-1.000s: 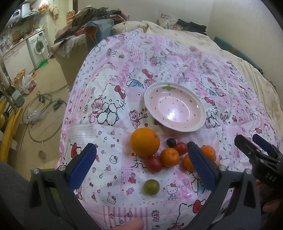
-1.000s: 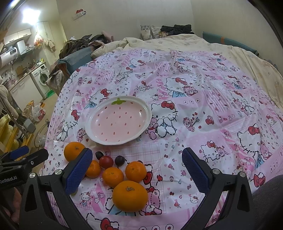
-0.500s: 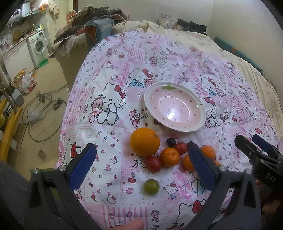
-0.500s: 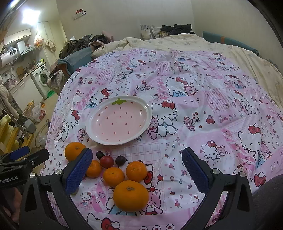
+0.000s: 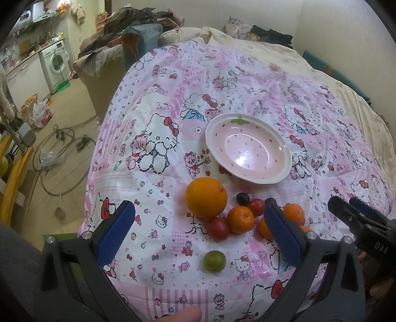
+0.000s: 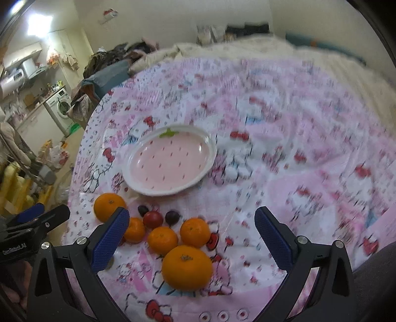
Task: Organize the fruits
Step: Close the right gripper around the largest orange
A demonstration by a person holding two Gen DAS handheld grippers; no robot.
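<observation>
- Several fruits sit in a loose cluster on the pink cartoon-print sheet (image 5: 153, 173), just near of the plate (image 5: 248, 148), none of them on it.
- In the left wrist view, the big orange (image 5: 206, 197) lies at the left of the cluster, close to the plate's near rim but apart from it.
- Just right of it are a dark plum (image 5: 242, 198) and a red tomato (image 5: 256, 207), touching each other.
- Near of those, a second red tomato (image 5: 217, 228) presses against a mandarin (image 5: 240, 220).
- Two more mandarins, one at (image 5: 294, 213), are partly hidden behind the left hand-held gripper's right finger.
- One green fruit (image 5: 214, 261) lies alone, nearest the bed edge, apart from the rest.
- In the right wrist view, a second large orange (image 6: 187, 267) lies nearest the camera, touching a mandarin (image 6: 162, 240).
- The plate is pink with red flecks and a white rim.
- The left hand-held gripper (image 5: 201, 237) is wide open, holding nothing, above the near fruits.
- The right hand-held gripper (image 6: 191, 239) is also wide open and holds nothing; its view is blurred on the right.
- Far back, a cat (image 5: 234, 23) rests on the bed, and a washing machine (image 5: 55, 63) stands at left.
</observation>
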